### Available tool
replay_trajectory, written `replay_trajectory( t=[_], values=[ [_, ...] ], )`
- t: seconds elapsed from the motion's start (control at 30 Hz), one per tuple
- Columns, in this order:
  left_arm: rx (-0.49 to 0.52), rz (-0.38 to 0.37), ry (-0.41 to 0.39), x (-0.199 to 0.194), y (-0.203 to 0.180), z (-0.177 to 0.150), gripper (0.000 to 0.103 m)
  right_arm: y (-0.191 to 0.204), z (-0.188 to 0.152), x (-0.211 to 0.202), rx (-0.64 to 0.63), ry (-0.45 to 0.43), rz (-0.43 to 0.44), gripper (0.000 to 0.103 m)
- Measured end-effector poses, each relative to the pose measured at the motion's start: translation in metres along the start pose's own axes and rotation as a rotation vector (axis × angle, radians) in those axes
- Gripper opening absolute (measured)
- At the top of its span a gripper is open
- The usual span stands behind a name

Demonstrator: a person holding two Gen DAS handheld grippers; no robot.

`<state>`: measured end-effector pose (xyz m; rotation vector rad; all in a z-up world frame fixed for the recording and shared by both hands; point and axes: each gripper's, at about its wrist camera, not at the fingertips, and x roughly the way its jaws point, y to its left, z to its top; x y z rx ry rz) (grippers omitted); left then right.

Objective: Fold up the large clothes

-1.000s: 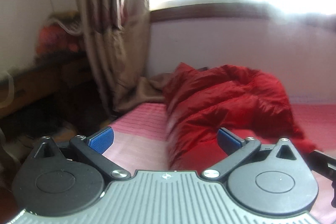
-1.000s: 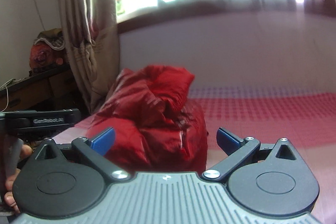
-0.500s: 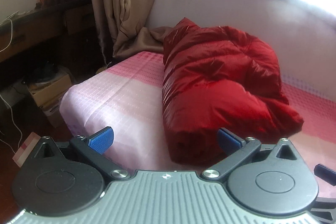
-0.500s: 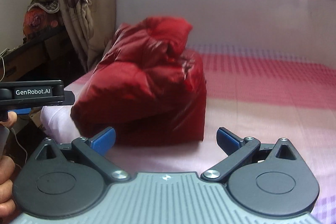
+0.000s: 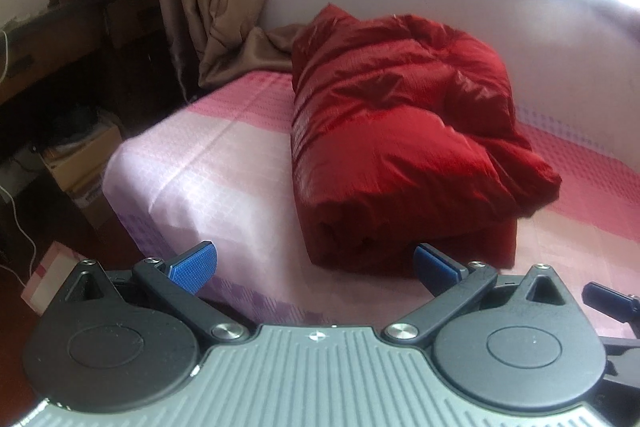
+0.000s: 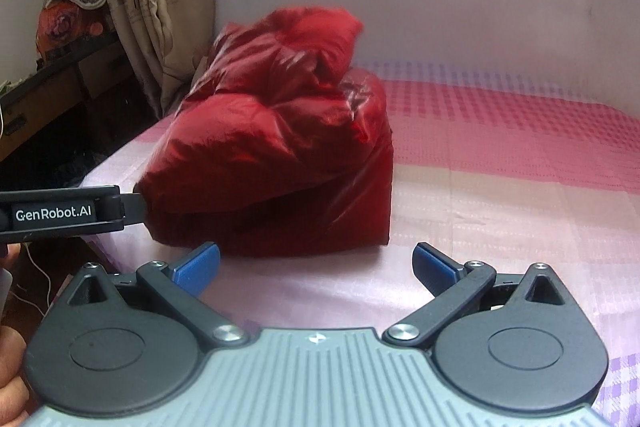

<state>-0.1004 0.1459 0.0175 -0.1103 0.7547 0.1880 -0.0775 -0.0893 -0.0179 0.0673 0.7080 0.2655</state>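
Folded into a bulky bundle, shiny red puffer jacket (image 5: pixel 400 131) on pink checked bed (image 5: pixel 208 163), left gripper (image 5: pixel 316 263) and right gripper (image 6: pixel 316 263) both spread wide, empty, best pressing trapped air out evenly.

Left gripper (image 5: pixel 315 267) view: tilts downward over the second; window light fills the upper frame before, whereas now the pink checked bed sheet (image 5: pixel 208 163) and its near corner fill the middle.
Puffy red quilted jacket (image 5: pixel 396 131): sits higher in the left wrist view and looks larger, its folded near edge now just ahead of the blue fingertip pads (image 5: pixel 192 265).
Floor clutter: cardboard boxes (image 5: pixel 82 163) beside the bed come into view.
Right gripper (image 6: pixel 316 265) view: also pitches down; the jacket (image 6: pixel 280 155) grows larger.
Left tool in the right view: its black labelled body (image 6: pixel 60 213) rises from mid-left, tip now at the jacket's lower left edge.
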Motion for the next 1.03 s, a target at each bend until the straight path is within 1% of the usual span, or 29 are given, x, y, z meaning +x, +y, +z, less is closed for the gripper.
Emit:
replay_trajectory(
  t=[0.27, 0.37, 0.43, 0.7, 0.97, 1.03],
  values=[
    [-0.007, -0.014, 0.093, 0.008, 0.002, -0.009, 0.103, 0.004, -0.008, 0.007, -0.021, 0.053, -0.013, 0.103],
    [-0.016, -0.021, 0.112, 0.011, 0.002, -0.012, 0.103, 0.005, -0.011, 0.010, -0.027, 0.069, -0.011, 0.103],
    [-0.022, -0.030, 0.112, 0.011, 0.003, -0.013, 0.103, 0.004, -0.012, 0.012, -0.024, 0.081, -0.012, 0.103],
    [0.002, 0.018, 0.089, 0.012, -0.002, -0.016, 0.103, 0.004, -0.017, 0.018, -0.021, 0.112, -0.013, 0.103],
    [-0.001, 0.010, 0.105, 0.014, -0.002, -0.020, 0.103, 0.006, -0.019, 0.019, -0.032, 0.117, -0.016, 0.103],
    [0.001, 0.018, 0.108, 0.015, -0.003, -0.020, 0.103, 0.005, -0.018, 0.018, -0.031, 0.117, -0.016, 0.103]
  ],
)
